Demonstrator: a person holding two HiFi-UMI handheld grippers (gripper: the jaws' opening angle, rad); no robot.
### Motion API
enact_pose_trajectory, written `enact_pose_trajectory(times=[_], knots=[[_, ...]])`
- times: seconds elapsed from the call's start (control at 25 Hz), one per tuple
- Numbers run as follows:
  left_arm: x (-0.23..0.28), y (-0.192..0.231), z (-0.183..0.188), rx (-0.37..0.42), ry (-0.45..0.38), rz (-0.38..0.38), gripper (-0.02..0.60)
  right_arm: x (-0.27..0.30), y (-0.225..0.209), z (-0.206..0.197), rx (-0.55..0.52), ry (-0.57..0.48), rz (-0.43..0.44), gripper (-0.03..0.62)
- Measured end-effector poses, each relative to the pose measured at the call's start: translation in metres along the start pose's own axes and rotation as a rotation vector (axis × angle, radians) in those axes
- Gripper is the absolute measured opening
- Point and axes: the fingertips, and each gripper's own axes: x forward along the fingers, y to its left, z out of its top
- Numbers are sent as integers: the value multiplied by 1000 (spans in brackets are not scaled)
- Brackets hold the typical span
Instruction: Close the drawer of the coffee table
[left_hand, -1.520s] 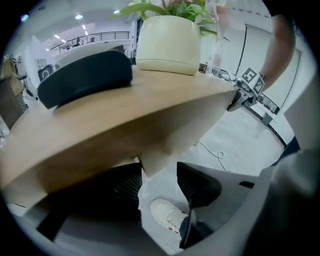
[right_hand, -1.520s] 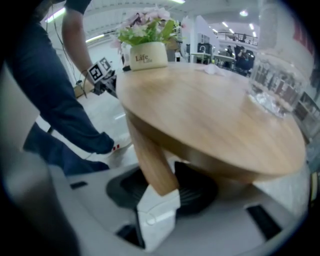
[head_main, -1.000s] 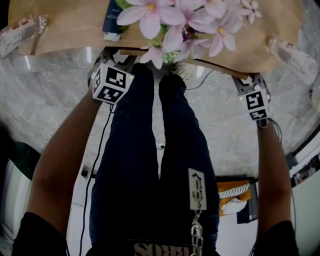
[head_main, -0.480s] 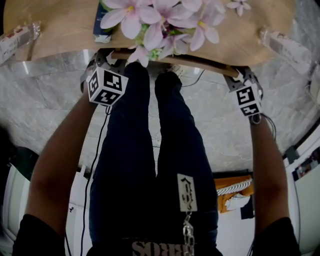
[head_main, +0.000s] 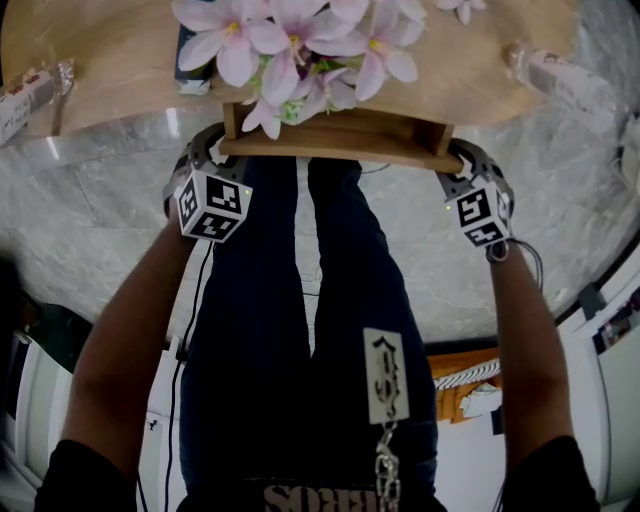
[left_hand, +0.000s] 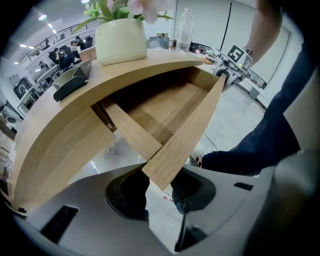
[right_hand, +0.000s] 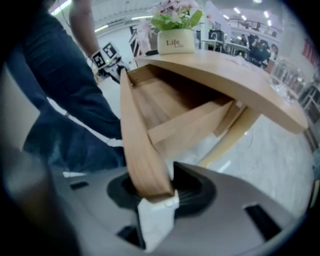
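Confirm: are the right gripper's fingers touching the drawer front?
Touching. The right gripper view shows the drawer front's end clamped between the fingers, no gap.

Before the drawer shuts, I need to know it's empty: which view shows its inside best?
The left gripper view: it looks into the open drawer and shows much of its floor, which is bare. The right gripper view shows less of that floor. The head view shows only the drawer's front edge.

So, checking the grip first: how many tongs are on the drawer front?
2. The left tongs, which have just been closing, clamp the drawer front at its left end; the right tongs clamp its right end.
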Motion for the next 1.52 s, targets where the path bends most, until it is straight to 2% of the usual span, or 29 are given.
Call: enact_pose_trajectory(times=[0.32, 0.52, 0.8, 1.2, 1.36, 1.52], knots=[[-7, -19, -26, 17, 40, -36, 143, 2, 39, -13, 21, 30, 30, 155], [-7, -22, -29, -6, 37, -20, 143, 3, 42, -17, 47, 29, 7, 156], [-7, -41, -48, 23, 72, -63, 143, 8, 65, -31, -3, 76, 64, 155], [-8, -41, -47, -10, 76, -73, 143, 7, 65, -30, 4, 76, 64, 155], [-13, -44, -46, -13, 92, -103, 144, 2, 66, -30, 12, 100, 75, 155], [-13, -37, -36, -39, 86, -107, 146, -2, 52, -24, 16, 103, 57, 155]])
